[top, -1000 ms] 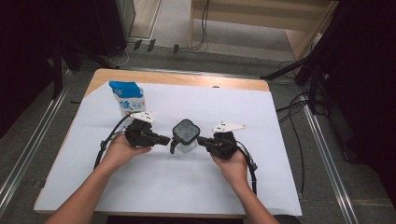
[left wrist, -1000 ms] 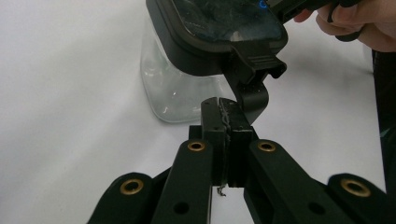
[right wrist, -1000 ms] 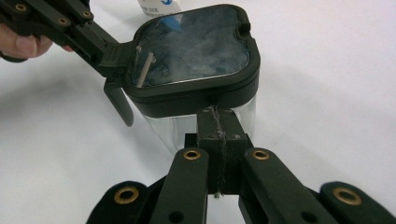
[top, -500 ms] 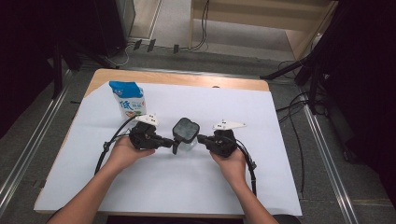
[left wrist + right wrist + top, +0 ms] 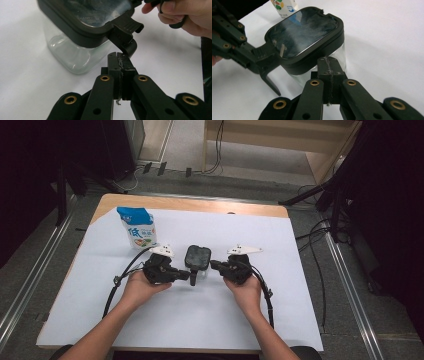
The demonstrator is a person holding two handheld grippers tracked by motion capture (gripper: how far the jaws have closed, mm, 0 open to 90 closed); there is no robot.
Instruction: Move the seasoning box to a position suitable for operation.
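A clear square container (image 5: 197,270) with a black lid (image 5: 197,256) stands mid-table. Its latch flap (image 5: 126,27) sticks out from the lid toward my left gripper (image 5: 189,276). That gripper (image 5: 120,55) is shut, and its tips sit right under the flap's hinge with nothing between the jaws. My right gripper (image 5: 213,265) is shut too. Its tips (image 5: 327,62) press against the lid's rim (image 5: 312,62) on the opposite side. In the right gripper view the flap (image 5: 265,63) hangs open beside the left gripper's fingers (image 5: 234,47).
A blue and white carton (image 5: 137,227) stands upright at the back left, on the white sheet (image 5: 200,315) that covers the wooden table. Cables trail from both grippers toward the front edge. A hand (image 5: 180,15) holds the right gripper.
The left gripper has edged slightly right toward the container's latch. The container and the right gripper have stayed in place.
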